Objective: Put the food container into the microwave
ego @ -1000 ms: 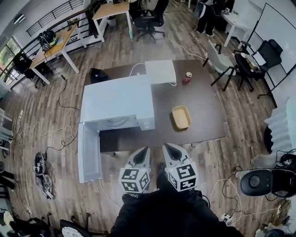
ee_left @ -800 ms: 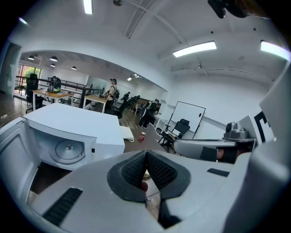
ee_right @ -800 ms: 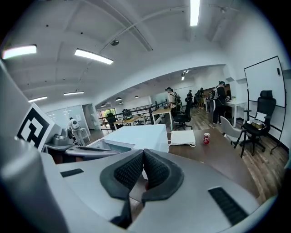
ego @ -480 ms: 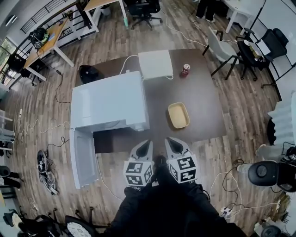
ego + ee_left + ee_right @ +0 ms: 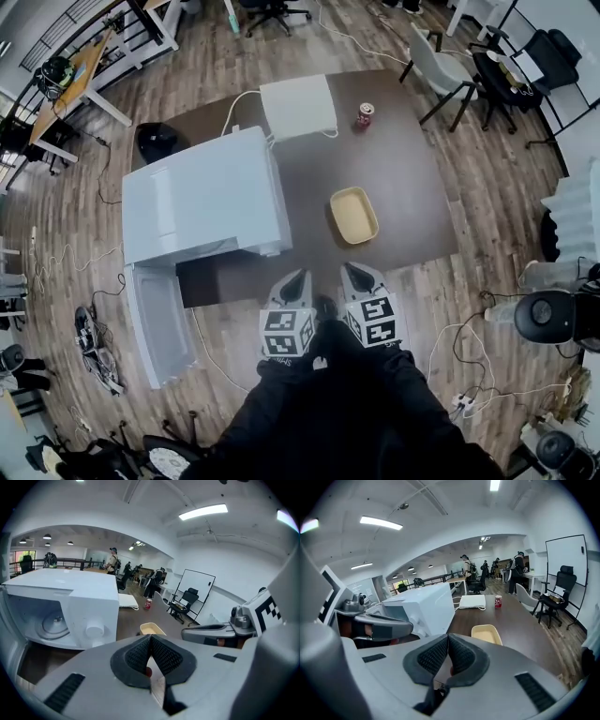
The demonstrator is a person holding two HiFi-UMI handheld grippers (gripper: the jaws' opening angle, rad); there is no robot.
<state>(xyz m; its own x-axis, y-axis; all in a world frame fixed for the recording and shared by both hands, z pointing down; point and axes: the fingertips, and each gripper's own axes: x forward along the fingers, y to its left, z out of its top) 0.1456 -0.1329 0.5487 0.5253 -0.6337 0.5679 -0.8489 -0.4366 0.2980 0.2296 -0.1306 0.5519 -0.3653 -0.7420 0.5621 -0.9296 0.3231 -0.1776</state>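
A shallow yellow food container (image 5: pixel 353 215) lies on the dark brown table (image 5: pixel 403 178), right of the white microwave (image 5: pixel 202 197). The microwave door (image 5: pixel 157 323) hangs open toward me, past the table's front edge. My left gripper (image 5: pixel 296 278) and right gripper (image 5: pixel 356 275) hover side by side just short of the table's near edge, both shut and empty. The left gripper view shows the container (image 5: pixel 151 628) beyond the shut jaws and the microwave (image 5: pixel 70 606) at the left. The right gripper view has the container (image 5: pixel 487 633) ahead and the microwave (image 5: pixel 426 606) to its left.
A red can (image 5: pixel 364 114) and a white box (image 5: pixel 298 107) stand at the table's far side. Chairs (image 5: pixel 441 75) sit to the right, desks (image 5: pixel 66 84) at the back left, cables on the wooden floor. People stand far behind in both gripper views.
The view has shifted: table, microwave and container sit higher and further left in the frame. Both grippers stay shut, side by side, a little higher in the view.
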